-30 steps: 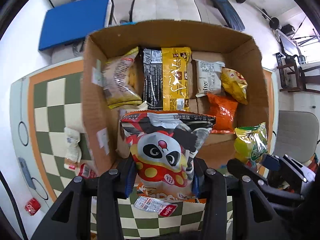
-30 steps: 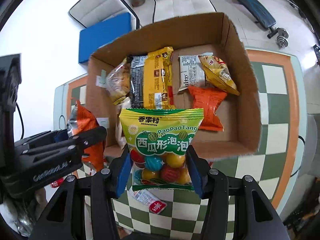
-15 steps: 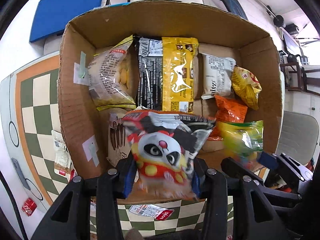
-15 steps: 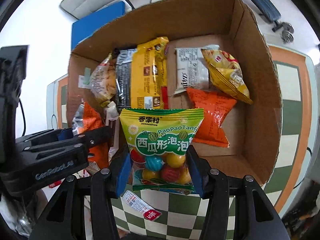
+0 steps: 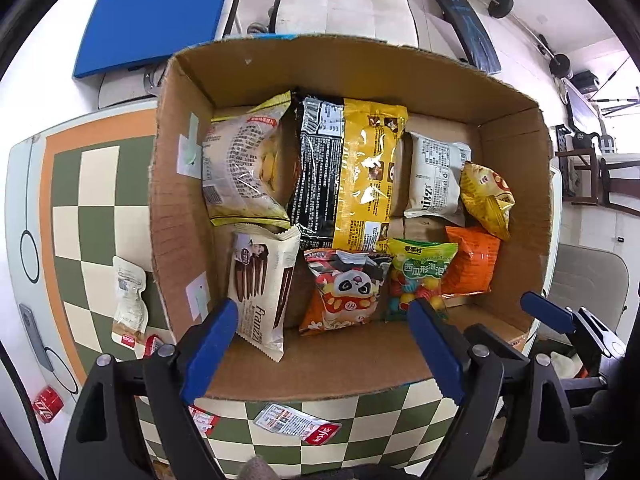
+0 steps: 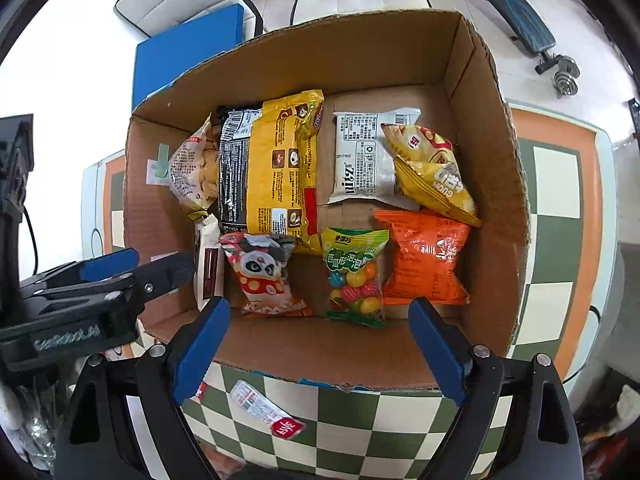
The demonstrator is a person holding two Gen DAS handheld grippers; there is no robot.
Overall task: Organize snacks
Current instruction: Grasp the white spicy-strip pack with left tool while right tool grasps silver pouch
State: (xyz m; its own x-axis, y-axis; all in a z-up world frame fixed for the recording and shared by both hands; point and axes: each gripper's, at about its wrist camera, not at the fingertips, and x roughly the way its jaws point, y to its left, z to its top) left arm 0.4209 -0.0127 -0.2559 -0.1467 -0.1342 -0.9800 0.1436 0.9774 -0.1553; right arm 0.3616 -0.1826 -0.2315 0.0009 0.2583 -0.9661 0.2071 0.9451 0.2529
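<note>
Left hand-held gripper (image 5: 320, 344): jaws opening, spread wide, nothing between the blue pads, hanging over the near wall of the cardboard box (image 5: 360, 80). Right hand-held gripper (image 6: 318, 334): jaws likewise opening, pads apart, empty, poised over the same near edge, just beside the left one.

Directly ahead of the left pads, lying flat on the box floor: panda snack bag (image 5: 346, 292), released, long axis running from near wall toward far wall, printed top edge pointing away. Just to its right, almost touching: green candy bag (image 5: 418, 278), also released, long axis parallel, green header pointing toward the far wall, coloured sweets at the near end. In the right wrist view, same pair side by side, panda snack bag (image 6: 264, 274) left, green candy bag (image 6: 354, 276) right, both clear of the pads.

Left of the panda: cream Franzzi pack (image 5: 262, 284), long axis near-to-far, tilted against the left wall. Right of the candy: orange bag (image 5: 470, 266), near the right wall. Farther back: black-and-yellow bag (image 5: 352, 172), long axis near-to-far, its near end overlapping the top of the panda bag; pale biscuit bag (image 5: 244, 168) on its left; white Nitz pack (image 5: 436, 178) and small yellow bag (image 5: 486, 192) on its right.

Outside the box, on the checkered table (image 5: 96, 216): white sachet (image 5: 130, 300) beside the left wall, flat red-tipped packet (image 5: 298, 426) just in front of the near wall, small red packet (image 5: 46, 402) at the table's edge.
</note>
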